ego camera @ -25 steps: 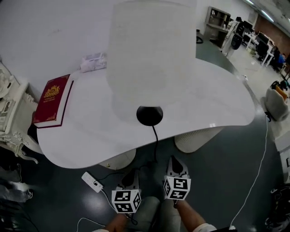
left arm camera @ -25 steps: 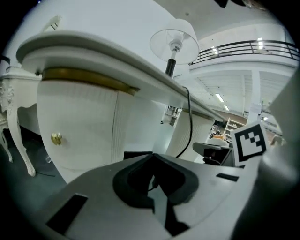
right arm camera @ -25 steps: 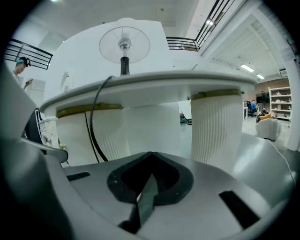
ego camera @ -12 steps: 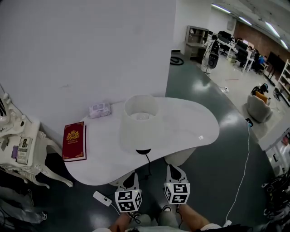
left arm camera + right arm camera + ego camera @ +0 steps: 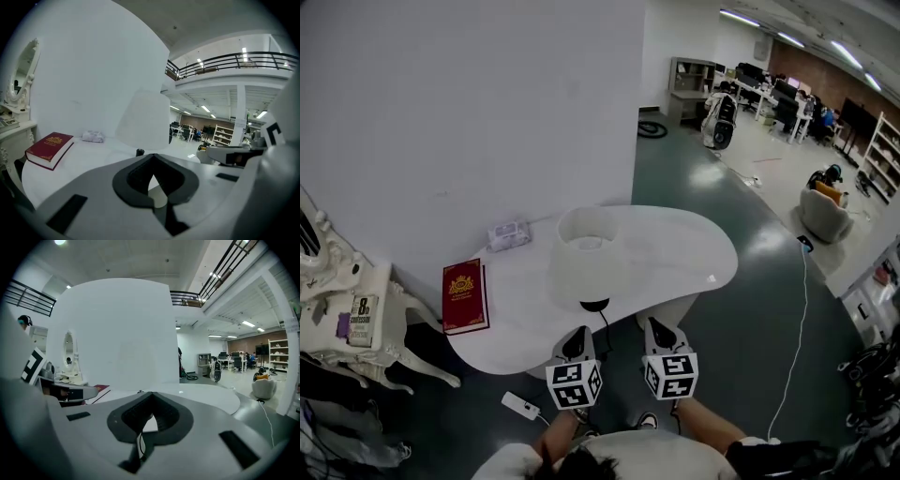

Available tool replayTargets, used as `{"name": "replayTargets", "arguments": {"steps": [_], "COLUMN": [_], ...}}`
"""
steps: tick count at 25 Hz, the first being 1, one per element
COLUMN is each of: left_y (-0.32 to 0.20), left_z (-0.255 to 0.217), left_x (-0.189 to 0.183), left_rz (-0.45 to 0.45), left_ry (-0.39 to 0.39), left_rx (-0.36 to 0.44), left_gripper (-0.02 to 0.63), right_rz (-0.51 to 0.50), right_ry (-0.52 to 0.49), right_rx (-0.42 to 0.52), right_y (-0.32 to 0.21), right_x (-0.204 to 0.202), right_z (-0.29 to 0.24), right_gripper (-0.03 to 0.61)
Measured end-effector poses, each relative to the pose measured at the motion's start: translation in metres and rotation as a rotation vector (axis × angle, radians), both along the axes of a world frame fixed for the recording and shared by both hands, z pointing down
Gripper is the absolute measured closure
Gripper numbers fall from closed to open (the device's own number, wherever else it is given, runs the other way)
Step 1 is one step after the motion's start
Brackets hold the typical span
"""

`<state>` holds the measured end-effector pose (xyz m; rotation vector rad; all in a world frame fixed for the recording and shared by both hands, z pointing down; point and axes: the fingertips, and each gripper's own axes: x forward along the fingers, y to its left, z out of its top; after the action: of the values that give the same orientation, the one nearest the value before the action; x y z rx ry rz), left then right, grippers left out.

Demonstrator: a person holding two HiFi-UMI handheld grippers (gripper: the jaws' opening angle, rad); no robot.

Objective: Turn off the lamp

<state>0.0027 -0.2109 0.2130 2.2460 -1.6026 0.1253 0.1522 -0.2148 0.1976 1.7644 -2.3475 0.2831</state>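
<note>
The lamp's white drum shade [image 5: 584, 251] stands near the front edge of the white table [image 5: 694, 253], over a black round base [image 5: 594, 306]. Its black cord [image 5: 607, 330] drops off the table edge between my grippers. My left gripper [image 5: 577, 343] hovers just in front of that edge, shut and holding nothing. My right gripper [image 5: 660, 330] is beside it on the right, level with it, jaws together and empty. In the left gripper view the shade [image 5: 143, 119] rises straight ahead beyond the jaws. Neither gripper touches the lamp.
A red book [image 5: 465, 296] lies on the table's left end, with a small tissue pack [image 5: 508, 233] by the wall. An ornate white dresser [image 5: 347, 319] stands to the left. A white power strip [image 5: 522, 406] lies on the dark floor under the table edge.
Both grippers have risen from near the floor to the table's front edge. The head camera has pulled up and back, so the lamp and table look much smaller.
</note>
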Motion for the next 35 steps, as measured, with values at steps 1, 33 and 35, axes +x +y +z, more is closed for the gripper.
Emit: {"name": "replayTargets", "arguments": {"steps": [1, 33, 35], "left_y": [0.0, 0.026, 0.027], "left_z": [-0.003, 0.003, 0.004], "left_x": [0.004, 0.028, 0.028], "left_rz": [0.004, 0.037, 0.037], "left_ry": [0.001, 0.005, 0.007], "left_rx": [0.01, 0.018, 0.015], "left_gripper": [0.606, 0.606, 0.606], "right_rz": [-0.002, 0.063, 0.065], "right_ry": [0.003, -0.053, -0.051], "right_rx": [0.004, -0.018, -0.022], "right_y": [0.0, 0.023, 0.025], "right_x": [0.001, 0.013, 0.013], "right_z": [-0.001, 0.008, 0.01], "right_gripper": [0.58, 0.58, 0.58]}}
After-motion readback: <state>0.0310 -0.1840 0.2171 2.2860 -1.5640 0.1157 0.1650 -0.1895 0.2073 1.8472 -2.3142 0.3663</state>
